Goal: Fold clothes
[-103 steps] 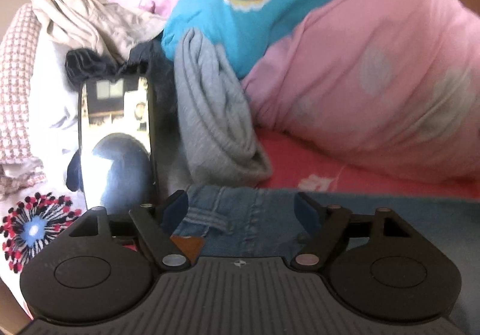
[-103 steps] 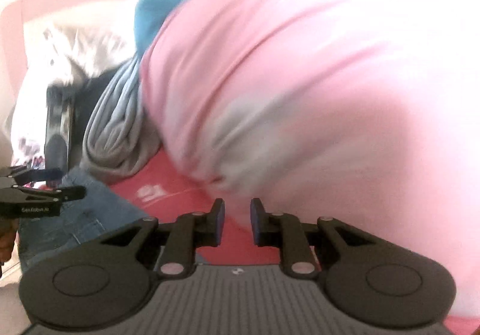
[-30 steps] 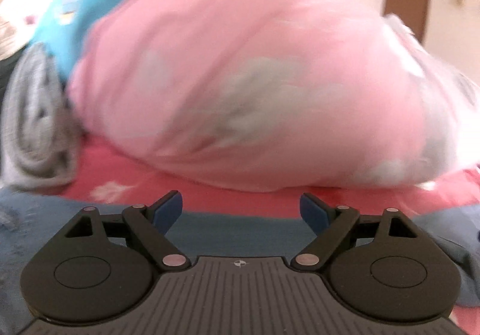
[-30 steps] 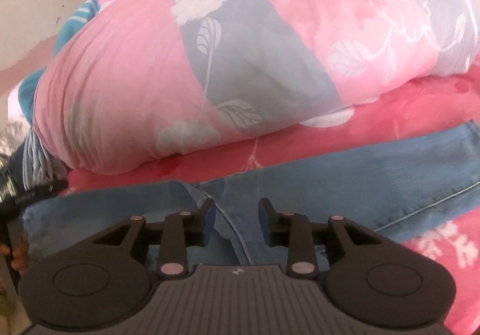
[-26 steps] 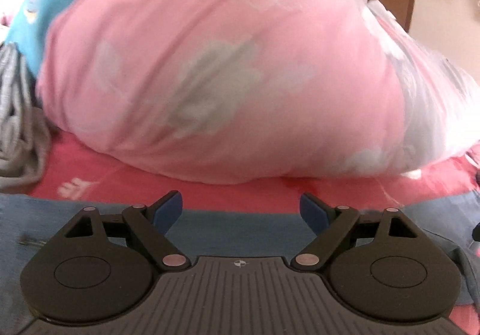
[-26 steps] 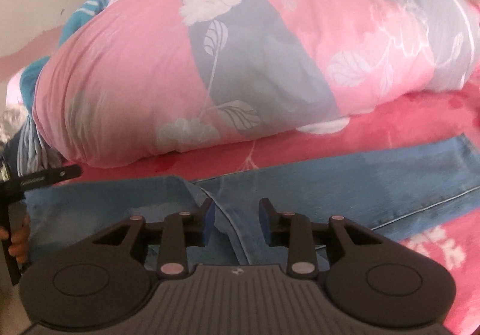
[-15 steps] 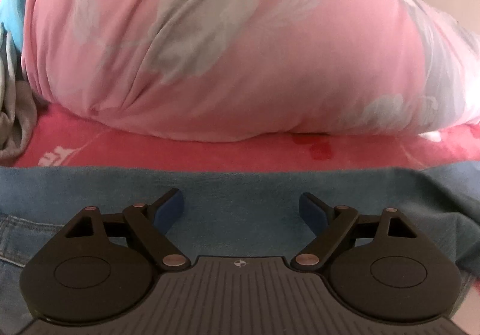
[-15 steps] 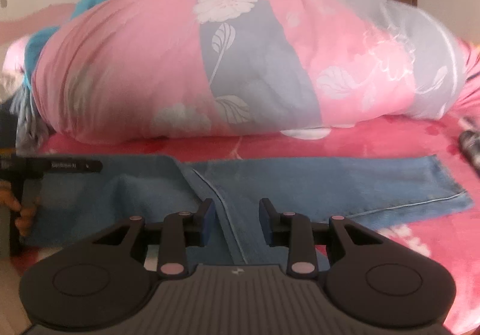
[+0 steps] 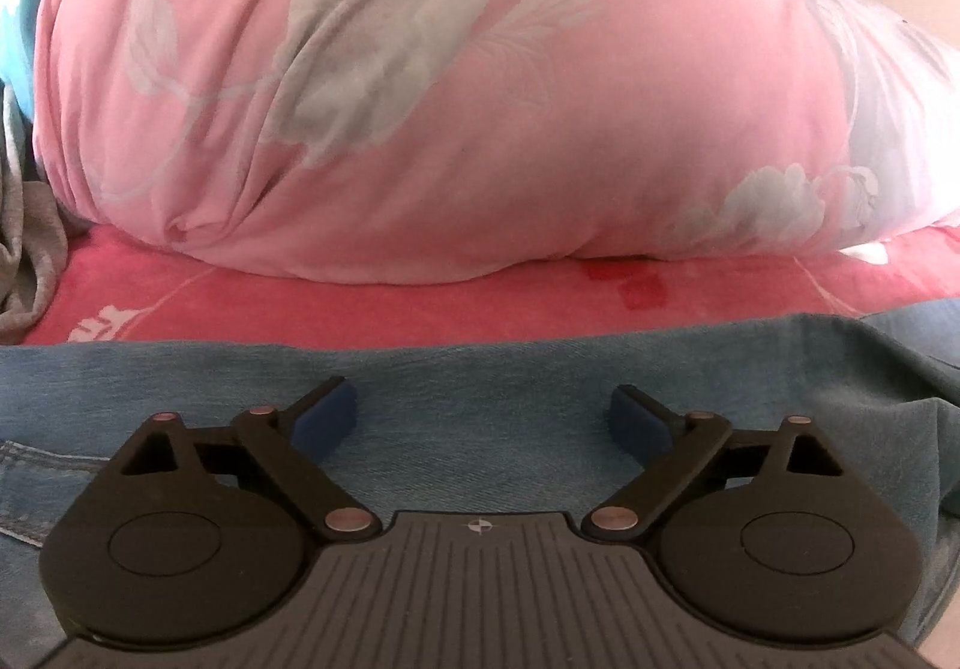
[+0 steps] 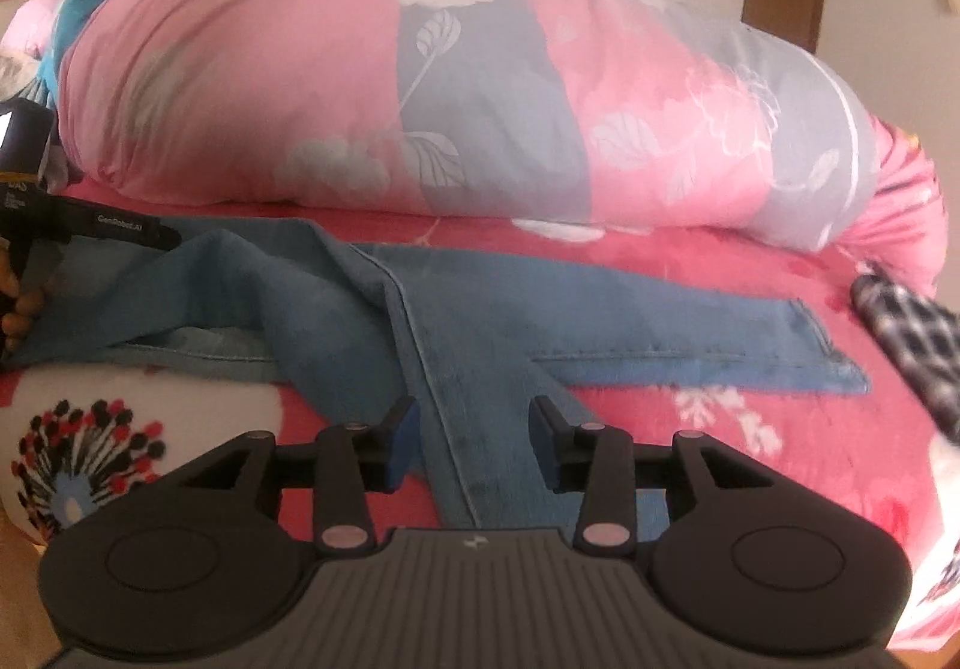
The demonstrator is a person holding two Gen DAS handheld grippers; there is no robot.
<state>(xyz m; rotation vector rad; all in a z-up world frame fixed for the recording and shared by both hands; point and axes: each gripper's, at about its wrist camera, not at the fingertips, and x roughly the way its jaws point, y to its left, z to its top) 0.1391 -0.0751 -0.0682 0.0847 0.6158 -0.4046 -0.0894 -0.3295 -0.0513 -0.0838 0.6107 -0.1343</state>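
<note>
You are holding the left gripper (image 9: 483,417) low over the jeans (image 10: 600,333), at the bunched waist end on the left side of the red floral bedspread (image 10: 750,423). Its jaws are standing wide apart, having just been opening further, and denim is lying flat beneath them with nothing pinched.

Moving right, the jeans are running their long axis across the bed, left to right, parallel to the big pink floral duvet (image 9: 420,87) rolled just behind them. The 2 legs are splitting apart from the crotch: 1 is stretching toward the far right hem, the other is angling down toward you.

Your right gripper (image 10: 474,432) is hovering over that nearer leg, straddling its seam. Its jaws have also just been opening, now standing partly apart, and the pads are pressing on nothing. So this hand is the nearer one to the leg end, and the left is nearer the waist; I judge the coming fold is depending on bringing 1 end along that axis toward the other.

The left wrist view is showing only flat denim and the duvet. The right wrist view is giving you the whole garment, the left tool at the far left edge, and a black-and-white checked cloth (image 10: 900,333) at the far right.
</note>
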